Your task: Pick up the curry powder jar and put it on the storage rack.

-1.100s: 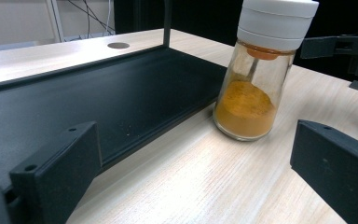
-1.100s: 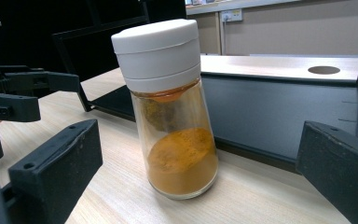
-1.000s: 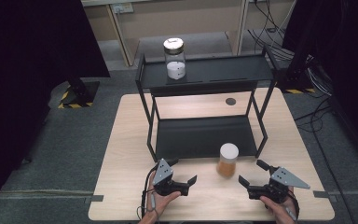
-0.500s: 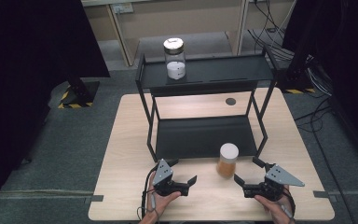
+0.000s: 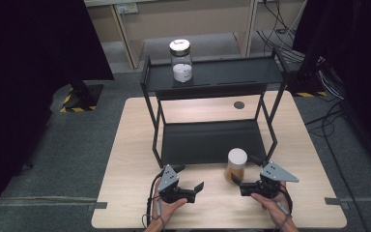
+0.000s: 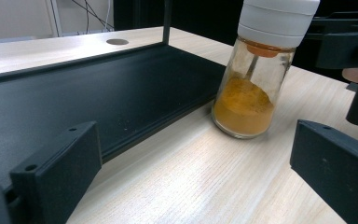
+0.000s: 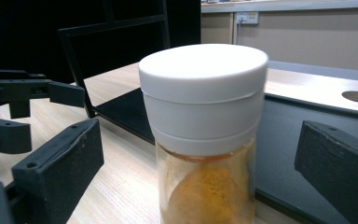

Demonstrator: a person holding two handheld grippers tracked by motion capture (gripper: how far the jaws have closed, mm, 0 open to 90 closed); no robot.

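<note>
The right gripper (image 5: 245, 184), jaws wide, flanks the spice jar (image 5: 235, 166) at lower centre; its glass looks slick and breakable, so the white cap (image 7: 203, 95) seems the safest hold.

A two-tier rack (image 5: 212, 82) stands on the worktop (image 5: 125, 159) toward its far side, with a jar (image 5: 181, 60) on the left part of its upper shelf. A spice jar (image 5: 235, 166) stands on the worktop just in front of the rack's lower shelf, toward its right end. The left gripper (image 5: 191, 186) sits to the near left of that jar, and the right gripper (image 5: 244, 175) just beside it on the right, jaws either side of it.
</note>
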